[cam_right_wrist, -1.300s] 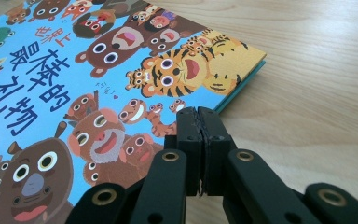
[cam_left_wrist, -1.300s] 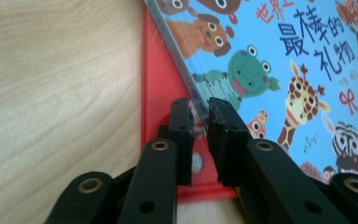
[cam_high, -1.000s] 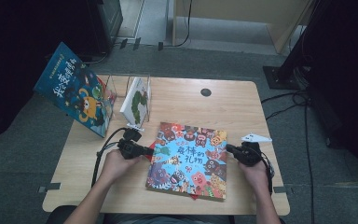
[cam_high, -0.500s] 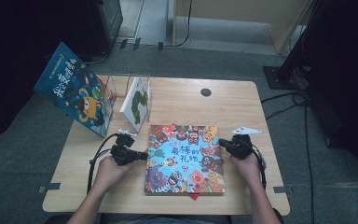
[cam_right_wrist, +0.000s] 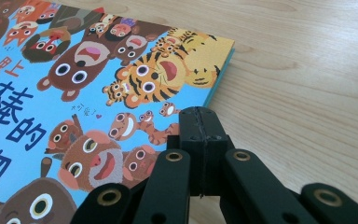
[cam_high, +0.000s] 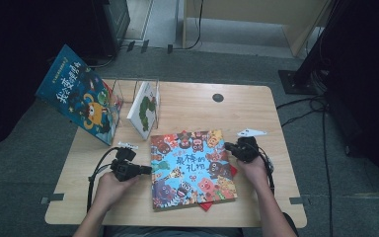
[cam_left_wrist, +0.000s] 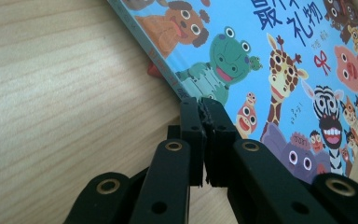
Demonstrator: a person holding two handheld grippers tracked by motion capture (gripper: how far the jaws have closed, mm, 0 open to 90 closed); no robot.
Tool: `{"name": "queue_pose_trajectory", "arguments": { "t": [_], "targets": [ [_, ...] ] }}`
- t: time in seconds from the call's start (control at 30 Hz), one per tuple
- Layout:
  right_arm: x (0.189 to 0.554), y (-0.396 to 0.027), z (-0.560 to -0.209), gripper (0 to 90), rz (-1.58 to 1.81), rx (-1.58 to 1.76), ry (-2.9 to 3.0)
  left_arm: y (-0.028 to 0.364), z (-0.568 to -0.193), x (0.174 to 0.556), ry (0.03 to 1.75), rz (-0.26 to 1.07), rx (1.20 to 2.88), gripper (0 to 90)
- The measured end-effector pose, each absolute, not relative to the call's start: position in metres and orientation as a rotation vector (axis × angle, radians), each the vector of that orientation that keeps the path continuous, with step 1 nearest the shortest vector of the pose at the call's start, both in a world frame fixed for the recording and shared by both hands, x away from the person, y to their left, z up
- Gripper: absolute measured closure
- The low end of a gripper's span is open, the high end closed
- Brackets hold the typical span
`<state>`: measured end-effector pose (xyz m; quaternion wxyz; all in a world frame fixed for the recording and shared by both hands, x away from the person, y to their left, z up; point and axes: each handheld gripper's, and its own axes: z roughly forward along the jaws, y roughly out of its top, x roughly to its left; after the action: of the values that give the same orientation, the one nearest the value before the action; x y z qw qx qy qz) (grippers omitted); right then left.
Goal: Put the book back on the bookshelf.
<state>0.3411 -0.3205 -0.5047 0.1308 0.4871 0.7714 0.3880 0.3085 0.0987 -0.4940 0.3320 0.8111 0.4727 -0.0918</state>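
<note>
A colourful picture book with cartoon animals lies flat on the wooden table, over a red sheet that peeks out below it. My left gripper lies at the book's left edge. In the left gripper view the left gripper is shut with nothing between its jaws, its tips against the book edge. My right gripper sits at the book's right edge. In the right gripper view the right gripper is shut and empty, its tips over the book's right margin.
A blue picture book leans at the table's back left corner. Beside it a clear stand holds a white book. A dark round grommet sits near the back edge. Cables trail from both grippers.
The book has swung counter-clockwise on the table. The left gripper has moved left and nearer to the person; the right gripper has moved left, staying at the book's right edge.
</note>
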Motion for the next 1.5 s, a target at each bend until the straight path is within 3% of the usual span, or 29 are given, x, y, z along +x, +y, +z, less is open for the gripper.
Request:
{"name": "queue_pose_trajectory", "arguments": {
  "t": [0.63, 1.5],
  "targets": [
    [0.361, -0.306, -0.507, 90.0, 1.168, 1.38, 2.268, 0.104, -0.494, 0.289, 1.267, -0.241, 2.094, 90.0],
    [0.323, -0.343, -0.497, 90.0, 1.161, 1.432, 2.162, 0.038, -0.495, 0.299, 1.129, -0.28, 2.154, 87.1]
  ]
}}
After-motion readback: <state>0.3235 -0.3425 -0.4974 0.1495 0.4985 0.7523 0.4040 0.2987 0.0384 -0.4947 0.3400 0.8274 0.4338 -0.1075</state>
